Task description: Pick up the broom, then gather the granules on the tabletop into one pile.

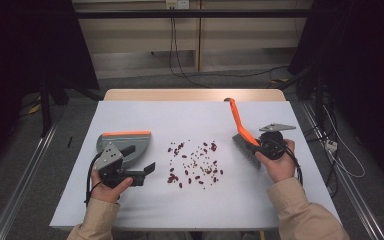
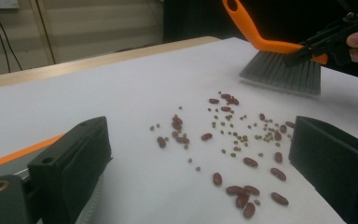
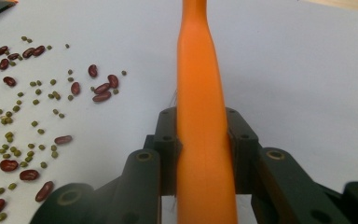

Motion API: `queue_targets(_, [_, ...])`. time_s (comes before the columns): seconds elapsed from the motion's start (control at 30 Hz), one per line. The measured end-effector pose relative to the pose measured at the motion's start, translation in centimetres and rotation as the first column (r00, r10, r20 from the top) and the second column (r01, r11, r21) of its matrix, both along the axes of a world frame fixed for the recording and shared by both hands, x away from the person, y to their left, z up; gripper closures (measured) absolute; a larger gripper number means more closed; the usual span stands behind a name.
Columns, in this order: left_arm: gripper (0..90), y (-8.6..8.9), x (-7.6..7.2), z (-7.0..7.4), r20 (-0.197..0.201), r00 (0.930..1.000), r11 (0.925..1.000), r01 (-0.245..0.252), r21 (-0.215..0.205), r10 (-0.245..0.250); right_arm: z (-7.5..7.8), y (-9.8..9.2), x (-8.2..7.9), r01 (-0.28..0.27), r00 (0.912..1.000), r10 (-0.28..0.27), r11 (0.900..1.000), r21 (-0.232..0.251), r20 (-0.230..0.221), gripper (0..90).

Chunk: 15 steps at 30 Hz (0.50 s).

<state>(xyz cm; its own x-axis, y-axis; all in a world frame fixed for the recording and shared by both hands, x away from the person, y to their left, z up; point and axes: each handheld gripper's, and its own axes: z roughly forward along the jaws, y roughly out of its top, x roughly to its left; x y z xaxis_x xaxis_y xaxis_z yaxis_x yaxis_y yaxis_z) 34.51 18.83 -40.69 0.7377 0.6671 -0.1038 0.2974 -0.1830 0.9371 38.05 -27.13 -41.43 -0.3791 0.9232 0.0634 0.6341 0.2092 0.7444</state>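
Right tongs [image 3: 200, 140] around brush handle [image 3: 200, 84]

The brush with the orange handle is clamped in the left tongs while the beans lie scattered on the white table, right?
Not quite: the brush is clamped in the right tongs, as the right gripper view shows, their jaws pressed on its orange handle. The left tongs stand open by the dustpan. The beans do lie scattered on the white table.

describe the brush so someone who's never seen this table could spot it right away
On the white table, look right of the scattered beans. There the right gripper is shut on the brush. Its long orange handle and grey bristles set it apart from the flat grey dustpan on the left.
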Motion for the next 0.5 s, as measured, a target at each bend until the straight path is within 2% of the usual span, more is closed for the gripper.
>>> queue_targets(0.5, [5.4,0.6,-0.2,-0.1,-0.005,1.0,1.0,0.0,-0.009,0.0,0.3,0.9,1.2,-0.021,0.9988,0.021,1.0,0.012,0.045,71.3])
